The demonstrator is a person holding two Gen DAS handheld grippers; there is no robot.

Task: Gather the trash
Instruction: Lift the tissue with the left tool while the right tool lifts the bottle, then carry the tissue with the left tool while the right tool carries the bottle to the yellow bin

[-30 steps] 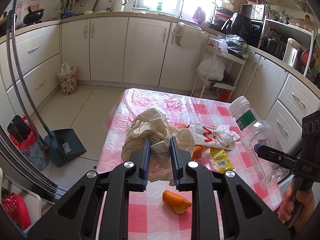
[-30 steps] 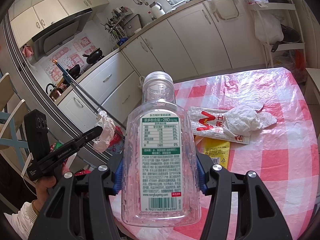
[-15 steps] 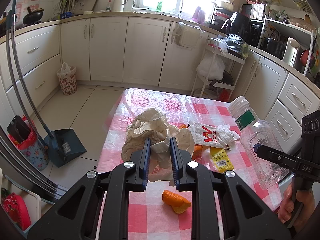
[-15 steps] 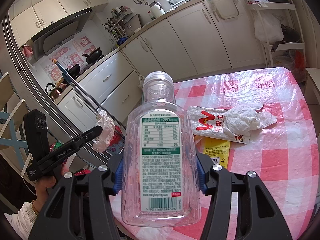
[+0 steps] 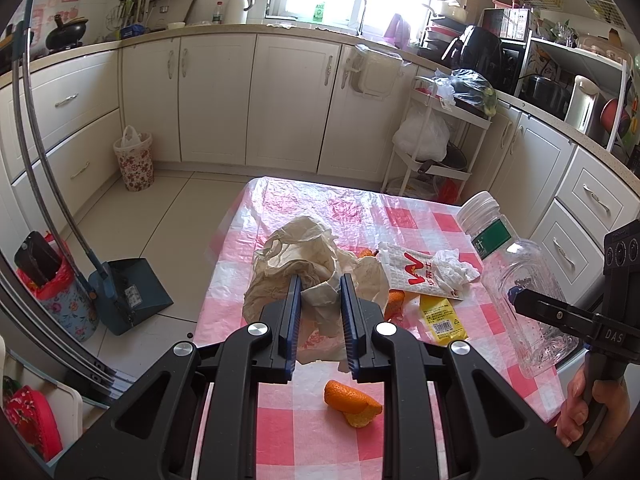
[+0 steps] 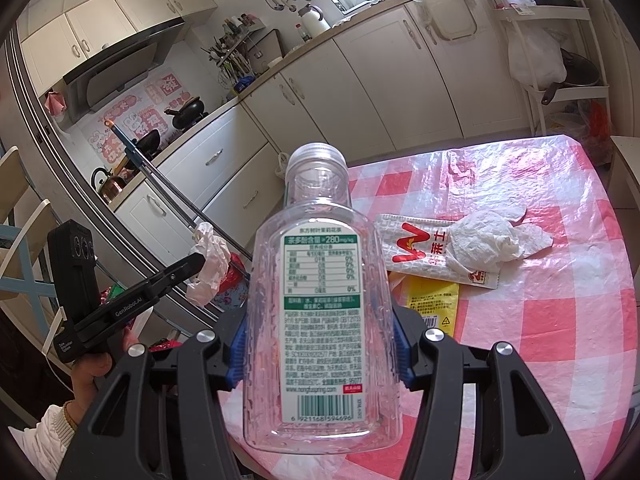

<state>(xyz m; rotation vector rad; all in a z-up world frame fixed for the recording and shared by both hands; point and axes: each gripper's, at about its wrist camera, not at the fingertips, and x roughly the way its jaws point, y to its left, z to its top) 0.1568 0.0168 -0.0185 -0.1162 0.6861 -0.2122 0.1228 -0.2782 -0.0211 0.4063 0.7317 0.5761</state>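
Note:
My left gripper (image 5: 318,280) is shut on a fold of a crumpled cream plastic bag (image 5: 296,248) on the pink checked table (image 5: 312,412). In the right wrist view the left gripper (image 6: 198,260) pinches the bag (image 6: 208,264) at its tip. My right gripper (image 6: 318,344) is shut on an empty clear plastic bottle (image 6: 320,240), held above the table's near right edge; the bottle (image 5: 516,276) also shows in the left wrist view. Loose on the cloth lie an orange peel (image 5: 352,400), a red-and-white wrapper (image 5: 416,276), a crumpled tissue (image 5: 456,268) and a yellow packet (image 5: 442,318).
On the floor to the left stand a blue dustpan with a long handle (image 5: 128,292), a floral bin with a red liner (image 5: 60,300) and a smaller floral bin (image 5: 134,158) by the cabinets. A white trolley rack (image 5: 436,140) stands beyond the table's far end.

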